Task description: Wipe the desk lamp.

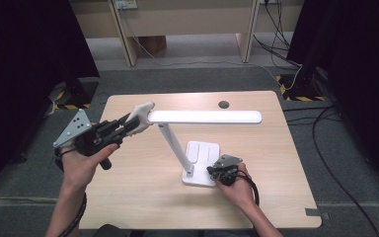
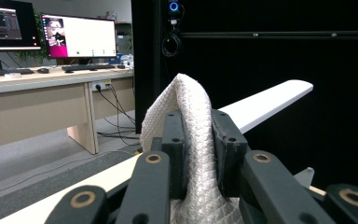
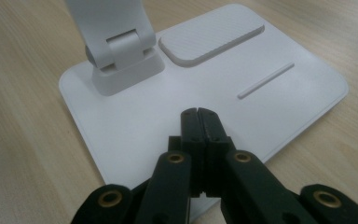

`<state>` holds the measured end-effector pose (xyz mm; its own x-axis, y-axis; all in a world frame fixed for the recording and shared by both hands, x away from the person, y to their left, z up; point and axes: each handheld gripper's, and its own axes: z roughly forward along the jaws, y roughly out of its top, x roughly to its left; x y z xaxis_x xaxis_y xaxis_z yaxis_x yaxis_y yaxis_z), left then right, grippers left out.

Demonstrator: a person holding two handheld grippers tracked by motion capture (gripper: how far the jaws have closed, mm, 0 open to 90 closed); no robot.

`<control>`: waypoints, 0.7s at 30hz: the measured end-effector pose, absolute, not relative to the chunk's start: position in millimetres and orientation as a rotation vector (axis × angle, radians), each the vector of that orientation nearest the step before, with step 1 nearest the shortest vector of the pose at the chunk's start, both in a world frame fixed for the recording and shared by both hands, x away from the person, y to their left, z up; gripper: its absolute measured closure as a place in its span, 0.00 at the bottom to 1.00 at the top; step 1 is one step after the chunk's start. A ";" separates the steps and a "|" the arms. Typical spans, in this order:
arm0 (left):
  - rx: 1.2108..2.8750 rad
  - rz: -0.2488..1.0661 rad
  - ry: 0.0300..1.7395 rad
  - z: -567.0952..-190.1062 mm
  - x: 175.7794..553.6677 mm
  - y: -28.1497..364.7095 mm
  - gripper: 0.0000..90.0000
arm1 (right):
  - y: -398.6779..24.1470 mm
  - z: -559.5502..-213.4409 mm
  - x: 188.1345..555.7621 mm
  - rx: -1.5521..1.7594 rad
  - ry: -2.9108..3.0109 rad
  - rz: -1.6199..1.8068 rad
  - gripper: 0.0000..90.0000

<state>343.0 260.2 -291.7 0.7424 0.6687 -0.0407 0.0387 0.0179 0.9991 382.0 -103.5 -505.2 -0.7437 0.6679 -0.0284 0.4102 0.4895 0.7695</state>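
Cloth (image 2: 193, 140), white and textured, is what my left gripper (image 1: 133, 122) pinches: in the left gripper view it bulges up between the two black jaws, which press on it from both sides, and it hangs down behind them. In the high view that cloth sits at the left end of the lamp head (image 1: 207, 117), touching or just beside it; I cannot tell which. My left hand (image 1: 86, 160) holds the gripper above the left part of the table (image 1: 138, 197), pointing right and a little far, with the grey three-cornered plate on top at the left. My right gripper (image 3: 199, 116) has its jaws pressed together with nothing between them, and in the right gripper view their tips rest on or just over the near part of the lamp base (image 3: 284, 93), between the hinge block and the edge. From there outward, the lamp base lies flat on the table right of centre, the lamp arm (image 1: 175, 145) rises tilted from it toward the far left, and the long white lamp head runs level, left to right. My right hand (image 1: 237, 185) is at the near right corner of the lamp base. A dark round hole (image 1: 223, 104) sits in the table beyond the lamp head.
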 end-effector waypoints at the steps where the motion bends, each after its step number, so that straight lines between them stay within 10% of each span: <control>1: 1.494 0.536 0.604 -291.0 342.7 259.3 0.86 | -103.5 -505.2 382.0 0.907 2.415 1.119 1.00; 21: 1.541 0.476 0.553 -279.6 350.3 238.2 0.85 | -103.5 -505.1 382.3 0.907 2.417 1.122 1.00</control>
<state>350.3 238.2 -279.6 0.7925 0.6089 -0.0349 0.0556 -0.0150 0.9983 382.3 -103.5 -505.1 -0.7450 0.6666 -0.0257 0.4108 0.4888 0.7696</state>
